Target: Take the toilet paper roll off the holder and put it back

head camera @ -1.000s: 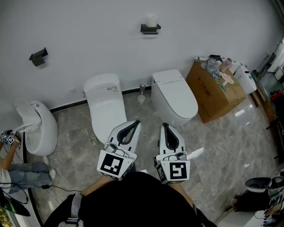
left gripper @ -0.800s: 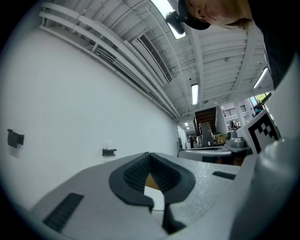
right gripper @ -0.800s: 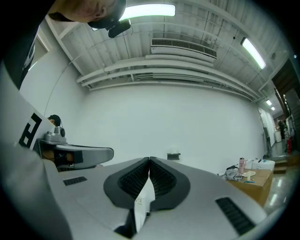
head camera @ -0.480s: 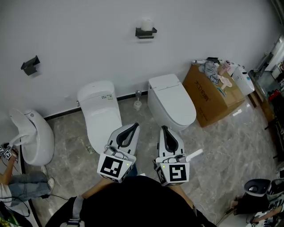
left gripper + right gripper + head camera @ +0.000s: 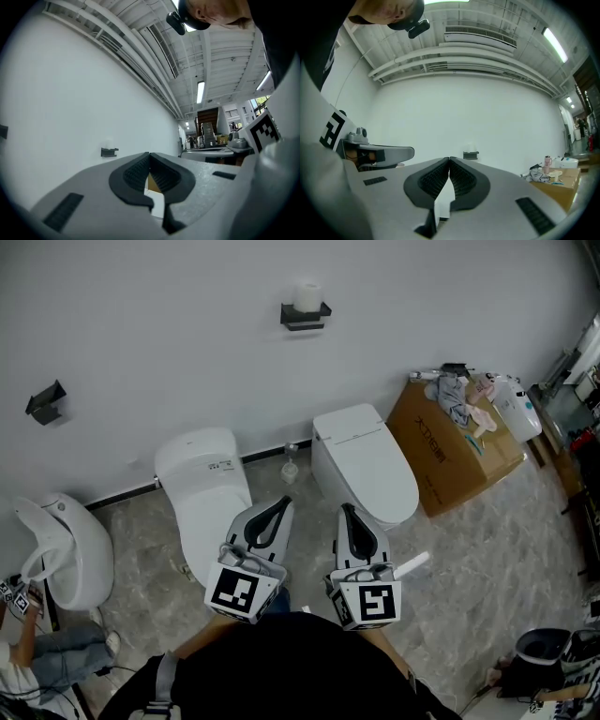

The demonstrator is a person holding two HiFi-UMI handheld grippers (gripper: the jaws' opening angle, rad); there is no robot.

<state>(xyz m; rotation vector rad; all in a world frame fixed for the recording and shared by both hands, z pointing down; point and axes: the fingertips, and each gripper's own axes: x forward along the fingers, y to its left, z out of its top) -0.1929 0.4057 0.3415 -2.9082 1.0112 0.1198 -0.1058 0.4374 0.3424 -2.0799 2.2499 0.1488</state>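
Note:
A white toilet paper roll [image 5: 307, 295] stands upright on a black wall holder [image 5: 305, 315] high on the white wall; the same roll [image 5: 470, 149] and holder [image 5: 470, 155] show small in the right gripper view. In the left gripper view the holder [image 5: 109, 151] appears far off on the wall. My left gripper [image 5: 284, 502] and right gripper [image 5: 347, 509] are held close to my body, far below the holder, both shut with nothing between the tips. Each carries a marker cube.
Two white toilets [image 5: 202, 484] [image 5: 364, 463] stand against the wall below the holder. A second black holder [image 5: 45, 401] is at the left, a urinal [image 5: 56, 549] lower left. A cardboard box [image 5: 457, 442] with clutter is at the right. A person crouches at the lower left.
The head view has tilted up and shifted: the wall holder and the toilets sit a bit lower and further left in the frame. Both grippers keep their place and stay shut.

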